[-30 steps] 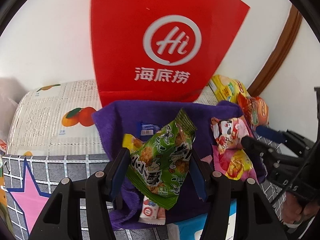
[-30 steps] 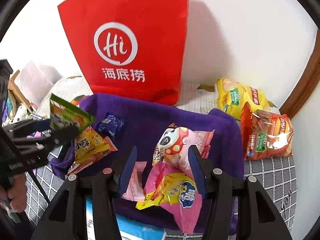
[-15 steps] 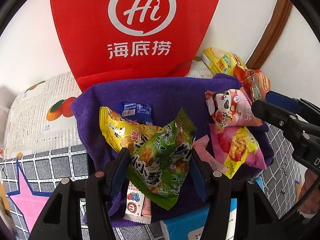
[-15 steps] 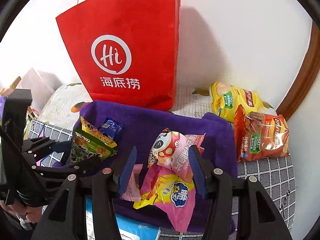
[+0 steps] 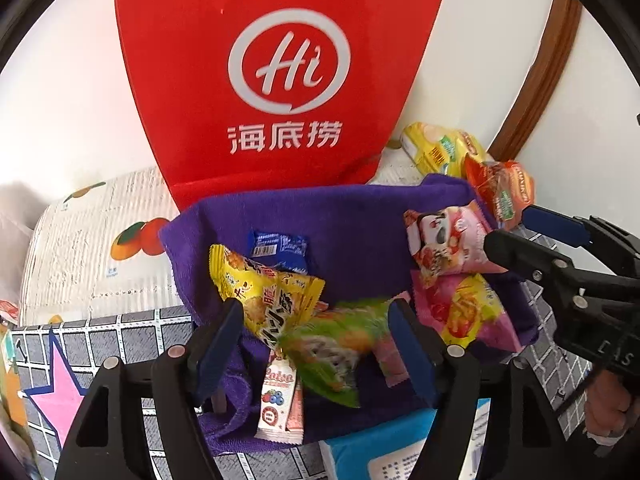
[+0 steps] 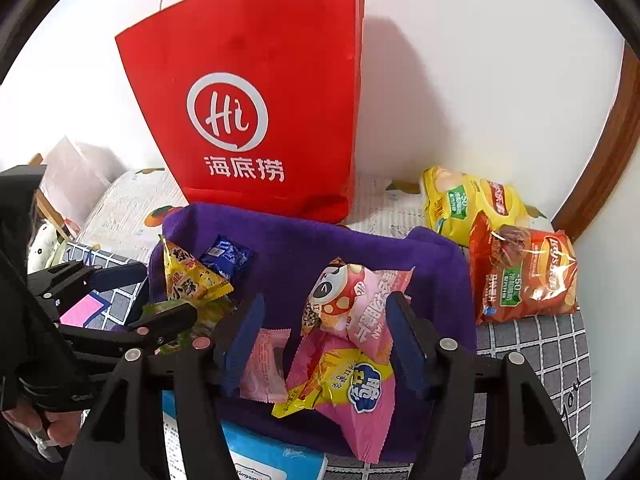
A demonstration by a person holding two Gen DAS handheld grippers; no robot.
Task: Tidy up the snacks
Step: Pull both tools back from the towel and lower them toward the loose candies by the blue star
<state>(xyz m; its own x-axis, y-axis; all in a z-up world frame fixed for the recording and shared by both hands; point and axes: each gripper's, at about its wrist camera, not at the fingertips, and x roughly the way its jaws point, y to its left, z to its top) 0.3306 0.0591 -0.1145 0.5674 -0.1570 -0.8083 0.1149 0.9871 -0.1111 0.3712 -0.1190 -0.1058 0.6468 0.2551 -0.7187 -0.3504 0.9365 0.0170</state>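
Observation:
A purple cloth (image 5: 352,216) (image 6: 320,248) holds several snack packets. My left gripper (image 5: 316,336) is open; a blurred green packet (image 5: 336,344) lies loose between its fingers on the cloth, beside a yellow packet (image 5: 264,292) and a blue packet (image 5: 280,244). My right gripper (image 6: 324,340) is open above a pink mushroom-print packet (image 6: 352,300) and a pink-yellow packet (image 6: 352,384). The right gripper shows at the right of the left wrist view (image 5: 536,240). The left gripper shows at the left of the right wrist view (image 6: 132,292).
A red paper bag (image 5: 280,72) (image 6: 260,96) stands against the wall behind the cloth. A yellow chip bag (image 6: 472,200) and an orange chip bag (image 6: 524,276) lie at the right. A blue box (image 6: 272,456) sits at the near edge.
My left gripper opened and let go of the green packet, which dropped onto the cloth. The view pulled back slightly. My right gripper stayed open over the pink packets.

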